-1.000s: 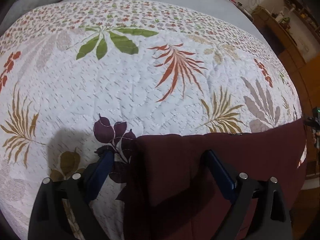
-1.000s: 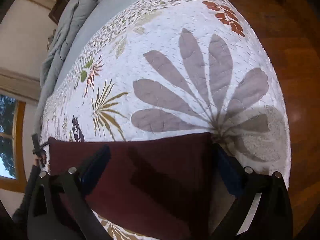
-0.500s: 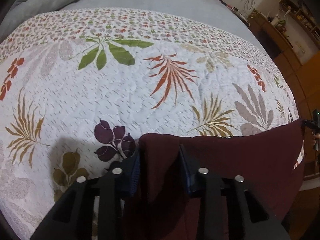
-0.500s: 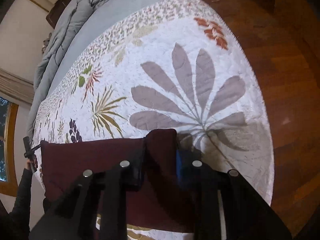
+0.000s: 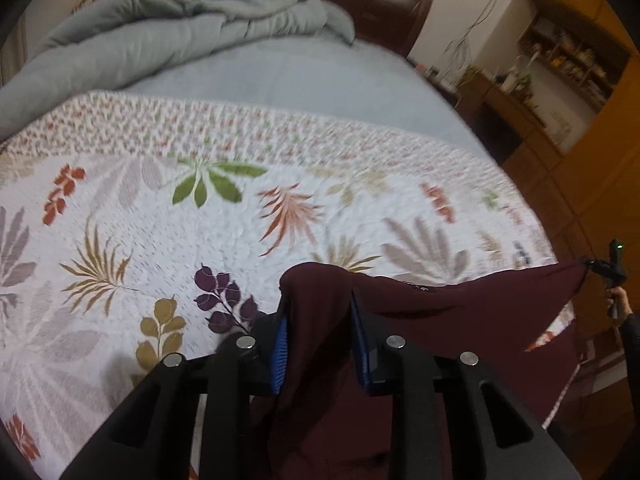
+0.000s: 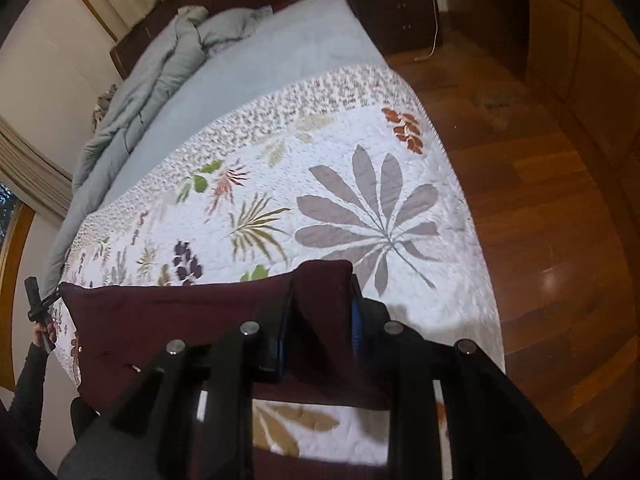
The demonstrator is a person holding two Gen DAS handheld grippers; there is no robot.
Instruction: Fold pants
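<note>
Both claws (left point(image 5: 320, 324), right point(image 6: 322, 316)) pinch the maroon pants point(image 5: 460, 320).

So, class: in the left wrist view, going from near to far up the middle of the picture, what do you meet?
left gripper → maroon pants → leaf-print quilt → plain blue sheet → rumpled grey duvet

You are working over a wide bed point(image 5: 320, 80) that is standing on a brown wooden plank floor point(image 6: 540, 200). A white quilted coverlet with printed leaves point(image 5: 160, 240) is lying across its near part. A crumpled grey-green duvet point(image 5: 160, 28) is lying bunched at the far end, on a pale blue sheet.
</note>
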